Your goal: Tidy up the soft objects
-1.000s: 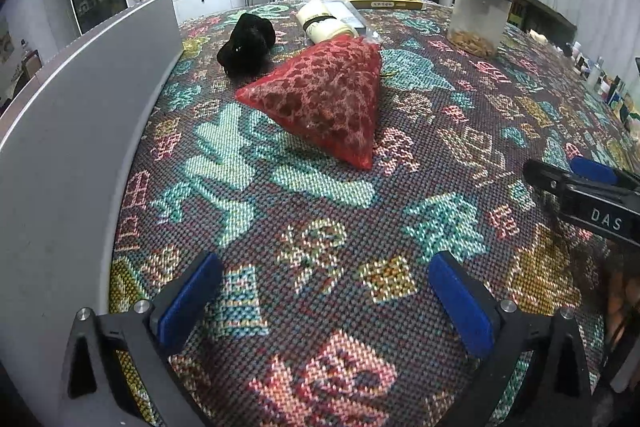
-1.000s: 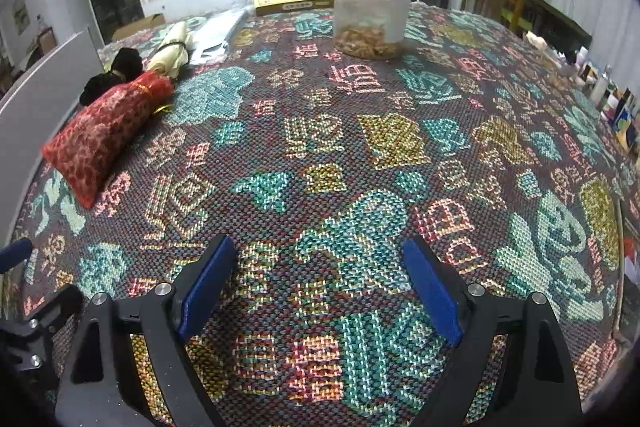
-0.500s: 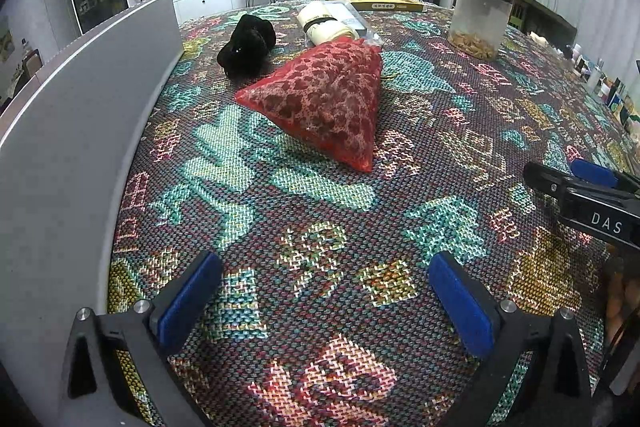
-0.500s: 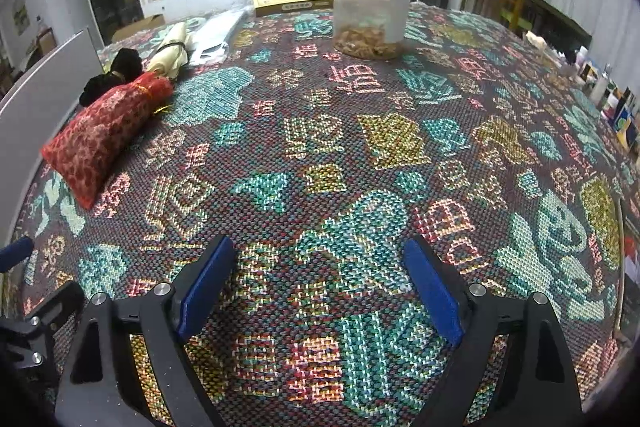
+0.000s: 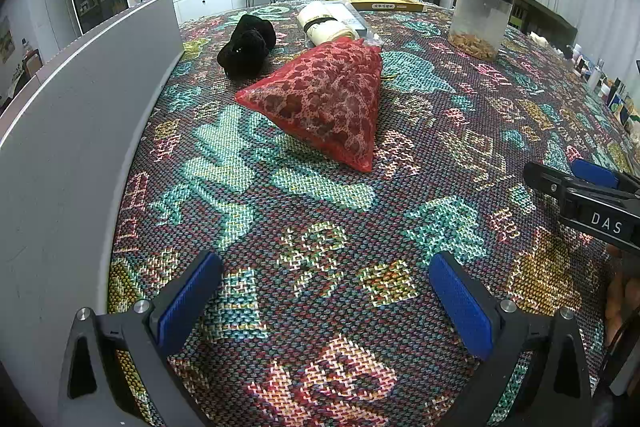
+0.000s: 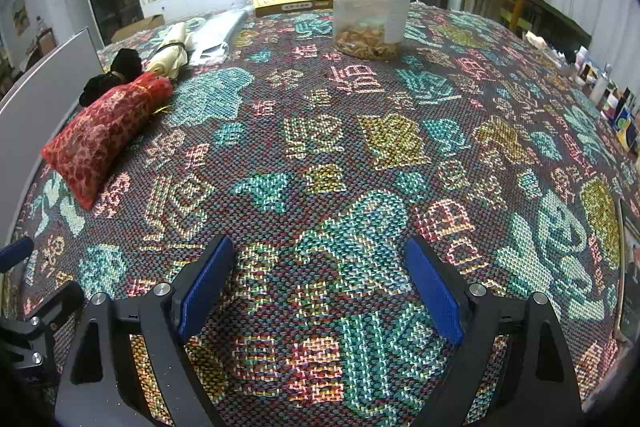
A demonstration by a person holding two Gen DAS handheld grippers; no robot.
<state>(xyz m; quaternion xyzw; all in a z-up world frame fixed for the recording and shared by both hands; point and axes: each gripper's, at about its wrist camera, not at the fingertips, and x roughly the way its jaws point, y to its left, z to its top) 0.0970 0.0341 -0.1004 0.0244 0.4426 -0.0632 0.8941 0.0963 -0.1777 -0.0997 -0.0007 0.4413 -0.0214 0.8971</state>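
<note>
A tall grey panel point(image 5: 80, 115) walls off the left side of the worktop point(image 5: 320, 211), which is covered in a busy woven cloth, and the near half of that cloth lies bare under both tools. The left claw point(image 5: 324, 291) hovers low over the near left part, its blue pads spread wide with nothing between them. The right claw point(image 6: 320, 283) stands likewise parted and empty over the near middle, and its tip pokes into the left camera's view from the right. The red mesh pouch point(image 5: 324, 103) lies flat on the cloth, well ahead of the left claw and slightly right of its centre line; from the right claw it sits far off to the left point(image 6: 104, 131). Just beyond the pouch rest a black soft bundle point(image 5: 246, 45) and a cream rolled cloth point(image 5: 324, 25) bound with a dark band. A clear lidded jar point(image 6: 372, 3) stands far centre-right, well apart from them.
</note>
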